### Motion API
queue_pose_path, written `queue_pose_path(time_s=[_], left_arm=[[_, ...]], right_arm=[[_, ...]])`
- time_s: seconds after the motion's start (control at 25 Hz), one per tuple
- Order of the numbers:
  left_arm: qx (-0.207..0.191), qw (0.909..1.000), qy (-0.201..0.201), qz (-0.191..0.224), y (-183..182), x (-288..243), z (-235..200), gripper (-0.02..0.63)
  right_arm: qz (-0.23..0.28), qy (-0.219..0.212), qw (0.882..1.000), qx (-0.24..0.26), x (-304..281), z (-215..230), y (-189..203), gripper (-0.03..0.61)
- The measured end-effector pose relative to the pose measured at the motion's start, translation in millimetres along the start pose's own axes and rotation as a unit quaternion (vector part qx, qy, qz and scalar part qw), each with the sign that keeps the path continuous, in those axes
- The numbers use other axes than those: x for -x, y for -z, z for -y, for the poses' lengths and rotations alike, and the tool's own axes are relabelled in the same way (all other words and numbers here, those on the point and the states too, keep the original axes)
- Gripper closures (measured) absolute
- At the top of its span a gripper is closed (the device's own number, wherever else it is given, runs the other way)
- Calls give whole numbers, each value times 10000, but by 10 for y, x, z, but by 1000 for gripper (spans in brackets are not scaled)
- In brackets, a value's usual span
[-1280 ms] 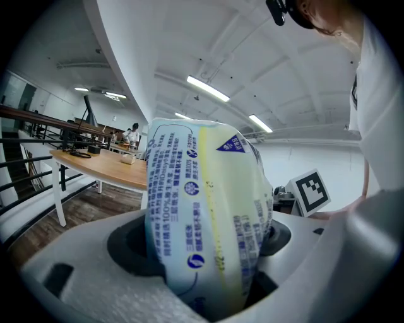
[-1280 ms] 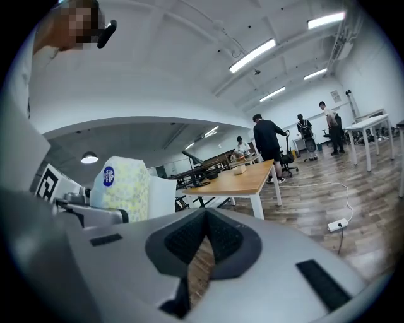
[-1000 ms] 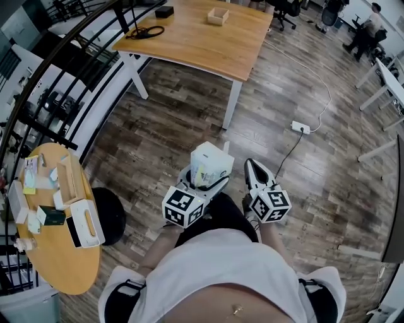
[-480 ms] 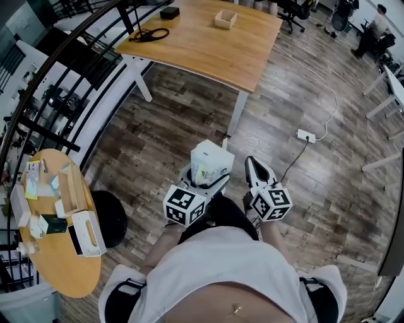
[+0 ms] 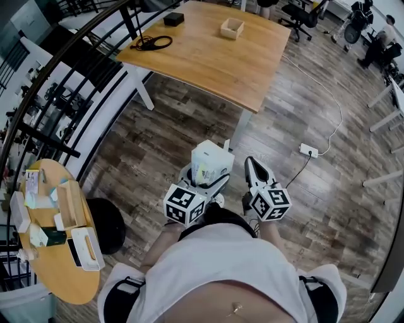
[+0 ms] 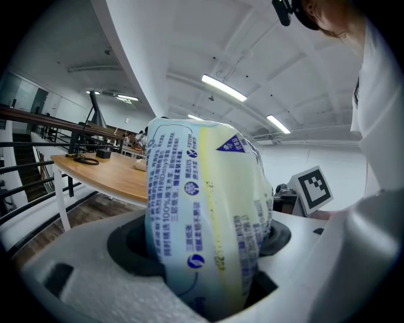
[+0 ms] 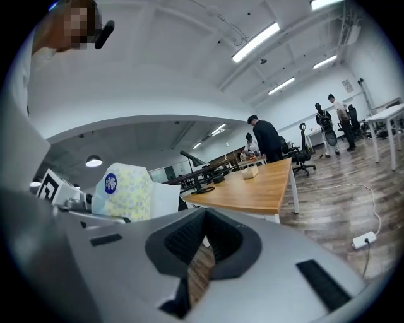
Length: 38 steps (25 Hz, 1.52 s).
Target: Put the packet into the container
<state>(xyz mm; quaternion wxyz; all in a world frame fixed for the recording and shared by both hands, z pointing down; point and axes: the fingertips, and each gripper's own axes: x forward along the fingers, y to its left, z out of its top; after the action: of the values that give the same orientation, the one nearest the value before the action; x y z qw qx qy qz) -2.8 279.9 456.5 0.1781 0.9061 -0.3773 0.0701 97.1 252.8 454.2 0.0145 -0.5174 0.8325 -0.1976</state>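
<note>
1. Gripped upright in the left gripper (image 5: 207, 178): the packet (image 5: 211, 163), a soft yellow-and-white pack with blue print. Jaws clamped on its lower half. Carried above the floor on the near side of the wooden table (image 5: 208, 60), well apart from the table's edge.
2. Held just beside the packet: the right gripper (image 5: 252, 165), with its jaws together on nothing. Equally short of the table.
3. Probably heading for the small open wooden box (image 5: 231, 28) near the table's far edge, judged to be the container. Otherwise only a coiled black cable (image 5: 151, 43) and a small black case (image 5: 173, 19) toward the table's far left corner.
4. Done, as far as can be seen: the pick-up. Not yet done: closing the gap to the table, bringing the packet over the box, lowering it in and opening the jaws. Judged roughly a third of the way through.
5. Hard to make out:
   - Too far off to see inside the box, or to tell whether the packet will fit.
   - Bottom of the packet buried between the jaws.
   - Well off to the left of the table, a round side table (image 5: 60, 277), its small items unreadable.
</note>
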Motion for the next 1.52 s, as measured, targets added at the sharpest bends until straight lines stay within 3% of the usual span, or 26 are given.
queue_pose_path(time_s=[0.24, 0.6, 1.52], left_arm=[[-47, 10000, -47, 71, -231, -368, -307, 235], [52, 9998, -162, 104, -319, -759, -605, 235], [152, 9993, -325, 78, -292, -922, -644, 235]], right_arm=[[97, -20, 9999, 99, -442, 208, -254, 571], [30, -172, 9998, 107, -853, 442, -330, 571], [-97, -272, 9996, -42, -954, 545, -309, 571]])
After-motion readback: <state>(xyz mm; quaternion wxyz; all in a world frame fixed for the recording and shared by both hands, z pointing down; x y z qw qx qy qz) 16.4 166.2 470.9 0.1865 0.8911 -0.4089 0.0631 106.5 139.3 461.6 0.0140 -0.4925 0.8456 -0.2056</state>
